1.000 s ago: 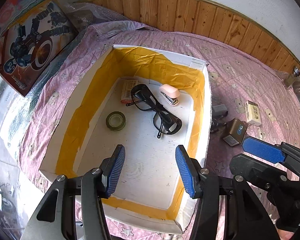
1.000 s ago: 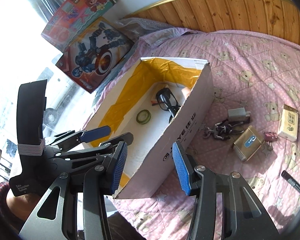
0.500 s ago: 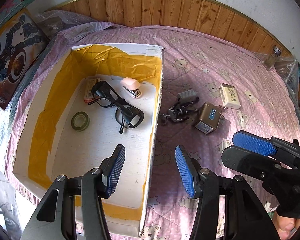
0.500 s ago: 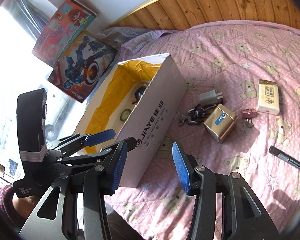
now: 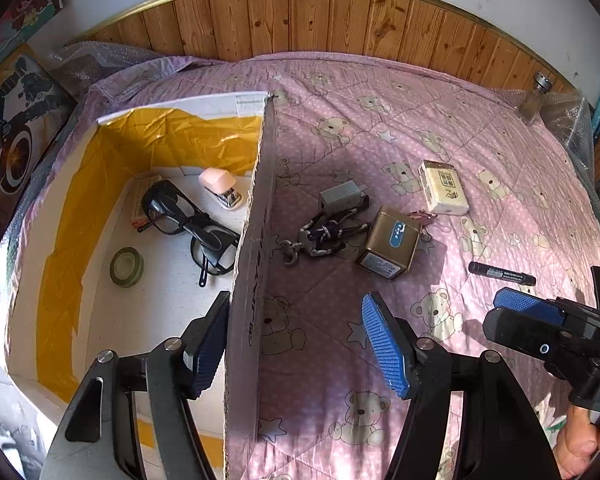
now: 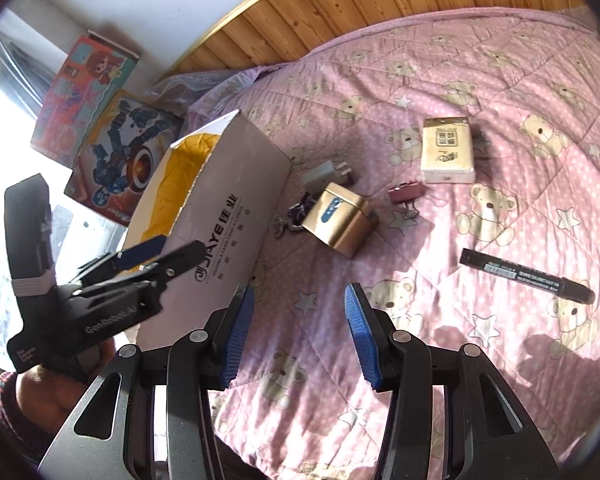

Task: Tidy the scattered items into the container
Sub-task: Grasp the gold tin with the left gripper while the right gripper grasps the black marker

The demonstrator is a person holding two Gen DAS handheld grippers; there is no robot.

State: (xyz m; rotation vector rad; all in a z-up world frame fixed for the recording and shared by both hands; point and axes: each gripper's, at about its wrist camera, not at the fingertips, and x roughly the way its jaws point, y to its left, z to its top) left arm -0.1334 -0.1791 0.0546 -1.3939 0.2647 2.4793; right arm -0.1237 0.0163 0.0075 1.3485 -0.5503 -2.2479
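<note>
Cardboard box on pink bed quilt, glasses inside, gold tin and black marker scattered beside it, left gripper wide astride box wall, right gripper wide, empty.

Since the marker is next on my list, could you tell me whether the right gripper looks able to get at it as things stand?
Probably yes: the right gripper is open and empty, and the marker lies alone on bare quilt.

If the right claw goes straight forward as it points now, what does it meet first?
Probably the bare pink quilt: nothing lies between the open right claw and it. The gold tin lies further along that line, though depth is uncertain.
</note>
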